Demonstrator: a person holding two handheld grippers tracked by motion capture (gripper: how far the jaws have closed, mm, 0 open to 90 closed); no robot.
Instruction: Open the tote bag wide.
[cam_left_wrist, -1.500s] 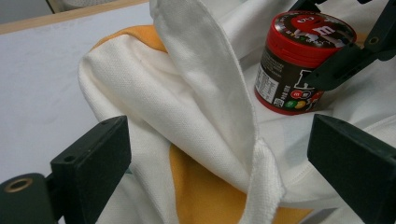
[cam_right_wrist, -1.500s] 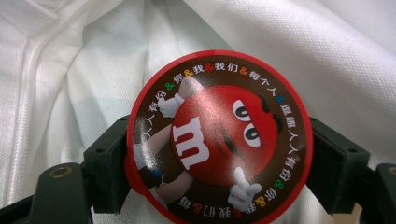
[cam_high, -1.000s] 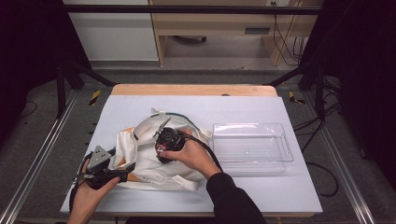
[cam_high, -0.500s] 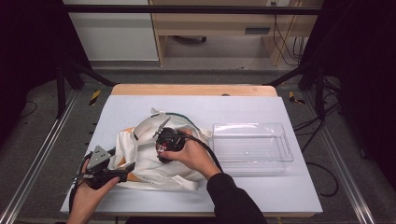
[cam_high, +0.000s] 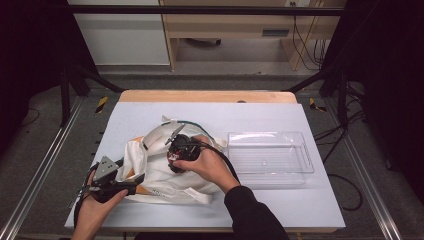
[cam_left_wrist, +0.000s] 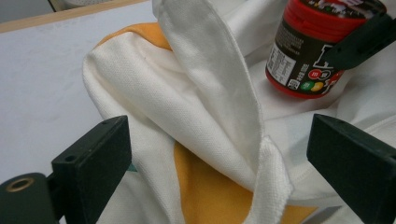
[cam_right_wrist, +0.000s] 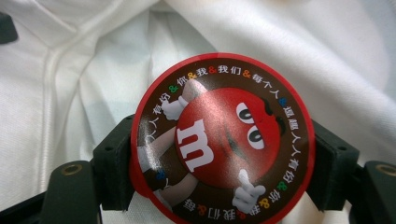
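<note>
Red-lidded candy jar (cam_right_wrist: 222, 133) clamped between the two black jaws of the right gripper (cam_high: 176, 149), one jaw pressed to each side; lid with a red cartoon figure facing the right gripper view. Seen in the left gripper view as a dark tub with red rim (cam_left_wrist: 314, 51), tilted, bottom edge resting on folds of the white cloth bag (cam_high: 160, 167). Bag lying crumpled on the near left part of the table (cam_high: 280, 210), orange patch showing at its near edge, a green-and-white cord at its far side. Left gripper (cam_left_wrist: 224, 158) released, jaws spread wide, a raised fold and strap of the bag standing between them, pads not pressing on it. That fold between left gripper and jar. Clear plastic tray (cam_high: 270, 157) just right of the bag, apart from the jar.
</note>
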